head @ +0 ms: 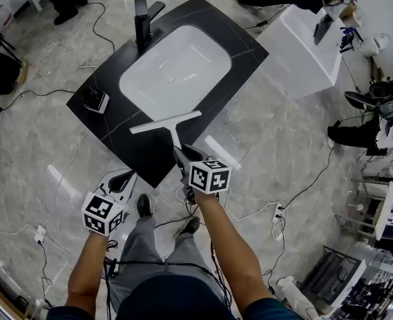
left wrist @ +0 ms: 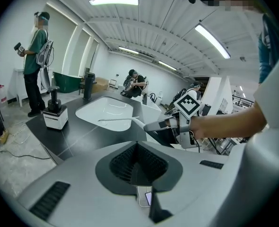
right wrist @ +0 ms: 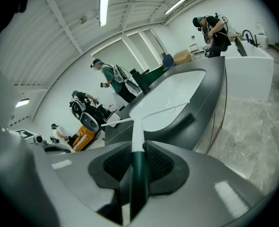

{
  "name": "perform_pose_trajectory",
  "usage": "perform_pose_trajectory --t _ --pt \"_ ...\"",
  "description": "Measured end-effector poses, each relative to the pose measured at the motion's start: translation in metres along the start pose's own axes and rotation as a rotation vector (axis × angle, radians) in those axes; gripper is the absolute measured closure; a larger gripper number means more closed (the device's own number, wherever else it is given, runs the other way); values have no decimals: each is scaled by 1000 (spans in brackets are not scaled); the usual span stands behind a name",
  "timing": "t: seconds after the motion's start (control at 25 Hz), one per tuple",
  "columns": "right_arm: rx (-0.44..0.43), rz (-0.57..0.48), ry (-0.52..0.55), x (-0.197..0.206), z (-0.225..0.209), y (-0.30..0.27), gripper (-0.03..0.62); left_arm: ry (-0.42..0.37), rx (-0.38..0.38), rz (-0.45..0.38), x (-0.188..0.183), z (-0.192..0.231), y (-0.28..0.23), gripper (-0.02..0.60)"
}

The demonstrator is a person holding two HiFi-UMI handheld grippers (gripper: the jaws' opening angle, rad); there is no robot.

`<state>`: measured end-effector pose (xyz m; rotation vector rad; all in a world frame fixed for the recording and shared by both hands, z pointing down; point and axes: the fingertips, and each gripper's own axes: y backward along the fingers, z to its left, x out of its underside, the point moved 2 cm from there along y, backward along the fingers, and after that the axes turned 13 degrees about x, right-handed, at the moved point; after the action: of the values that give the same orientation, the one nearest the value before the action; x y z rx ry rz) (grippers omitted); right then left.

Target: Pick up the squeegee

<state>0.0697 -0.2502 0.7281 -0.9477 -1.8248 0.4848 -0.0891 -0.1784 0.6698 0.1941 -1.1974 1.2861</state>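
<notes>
The black counter (head: 116, 122) carries a white sink (head: 176, 72), with a tap (head: 141, 19) at its far rim and a small dispenser (head: 96, 100) to its left. The squeegee (head: 166, 122) sits at the sink's near rim. Its white blade runs crosswise over that edge and its dark handle points back toward the person. Whether the blade rests on the rim or hangs just clear of it I cannot tell.

The right claw (right wrist: 138, 167) is clenched on that handle, which runs straight down the middle of its pads. The left claw (left wrist: 138, 167) is clenched on nothing and hangs off the counter, nearer the person than the sink.

To lift cleanly, I judge the grip should stay firm and the handle centred. The rise should be straight up from the rim, with the blade level so neither tip drags or catches the sink edge. The idle left claw should stay clear.
</notes>
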Motion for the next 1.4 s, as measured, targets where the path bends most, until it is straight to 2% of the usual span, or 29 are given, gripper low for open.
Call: perform_pose_trajectory --t 0.36,0.84,1.4 --pt "-28 -81 -5 -25 31 55 490 -38 -44 -32 -17 -20 46 575" --pt "-91 -218 41 -76 75 138 490 -117 -99 -88 -63 -42 106 575" --pt "-181 -417 136 -120 135 278 490 -206 -125 -182 -103 -102 177 575"
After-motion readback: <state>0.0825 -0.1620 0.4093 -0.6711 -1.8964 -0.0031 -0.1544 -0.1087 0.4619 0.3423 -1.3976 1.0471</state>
